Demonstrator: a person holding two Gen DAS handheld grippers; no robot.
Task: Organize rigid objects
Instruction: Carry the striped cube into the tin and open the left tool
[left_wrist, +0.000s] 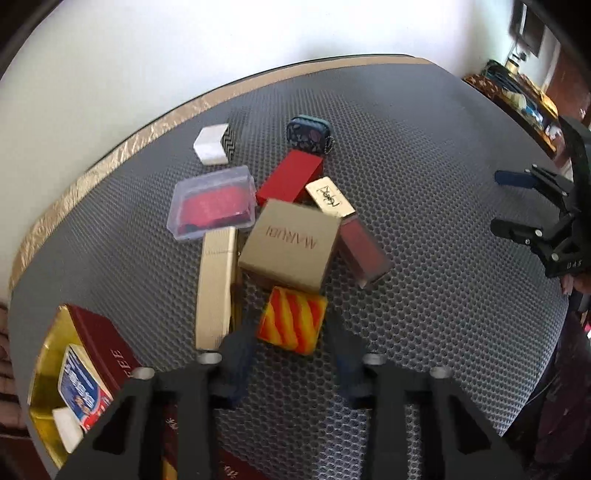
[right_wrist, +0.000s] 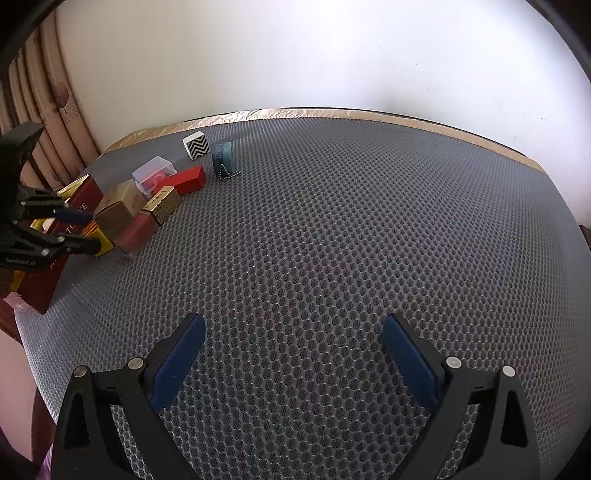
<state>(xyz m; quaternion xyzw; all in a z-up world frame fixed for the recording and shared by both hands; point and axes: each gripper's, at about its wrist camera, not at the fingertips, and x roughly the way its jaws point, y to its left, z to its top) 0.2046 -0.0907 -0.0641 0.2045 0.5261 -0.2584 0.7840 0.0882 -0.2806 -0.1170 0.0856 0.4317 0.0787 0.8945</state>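
A heap of small boxes lies on the grey mesh table. An orange and yellow striped block lies nearest my left gripper, which is open, its fingers on either side of the block's near end. Behind it are a tan MARUBI box, a long gold box, a clear case with red contents, a red box, a gold YSL box, a dark red box, a white zigzag box and a blue patterned pouch. My right gripper is open and empty over bare table; it also shows in the left wrist view.
An open gold-lined red tin with a blue-white packet inside stands at the near left. The table has a gold back edge against a white wall. In the right wrist view the heap and my left gripper are at the far left.
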